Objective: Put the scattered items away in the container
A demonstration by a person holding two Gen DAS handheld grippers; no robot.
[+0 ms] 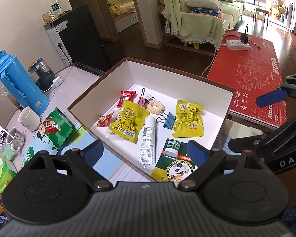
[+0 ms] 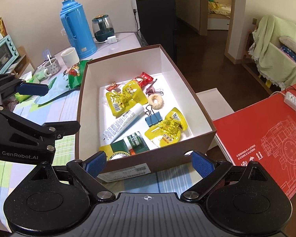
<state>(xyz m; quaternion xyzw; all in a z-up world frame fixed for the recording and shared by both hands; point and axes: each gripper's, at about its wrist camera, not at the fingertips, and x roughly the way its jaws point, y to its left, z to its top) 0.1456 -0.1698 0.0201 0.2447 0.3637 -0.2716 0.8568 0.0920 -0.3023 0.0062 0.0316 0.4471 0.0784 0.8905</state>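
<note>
Both grippers over the box, jaws spread and empty. The left gripper [image 1: 146,154] hangs above the near-left corner of the box [image 2: 187,73], a brown carton with white inner walls; the right gripper [image 2: 148,163] hangs just before its near wall, its blue pads [image 2: 95,163] released and gripping nothing. Each gripper's lower body is cut off by the frame edge.

Contents of the box: two yellow snack packs [image 2: 126,96], a white tube [image 2: 124,123] lying aslant between them, a blue binder clip [image 2: 153,118], a pink binder clip [image 1: 143,100], a pale ring [image 2: 156,100], red sweet wrappers [image 2: 144,78] and a green Mentholatum card [image 1: 175,162]. From the right wrist the card is half hidden by the box's near wall; from the left wrist a pad covers one corner. A clear sachet beneath one yellow pack is hard to make out.

Surface: a table under a pastel checked cloth [image 2: 49,108]. Beside the box lies a green snack bag [image 2: 75,75]; further off stand two mugs [image 2: 70,56], a blue thermos [image 2: 77,27] and a small glass appliance [image 2: 102,27]. A red mat [image 1: 256,75] with a power strip lies on the other side.

Room: dark cabinet [image 2: 155,9], draped sofa [image 1: 197,15], dark wooden floor.
</note>
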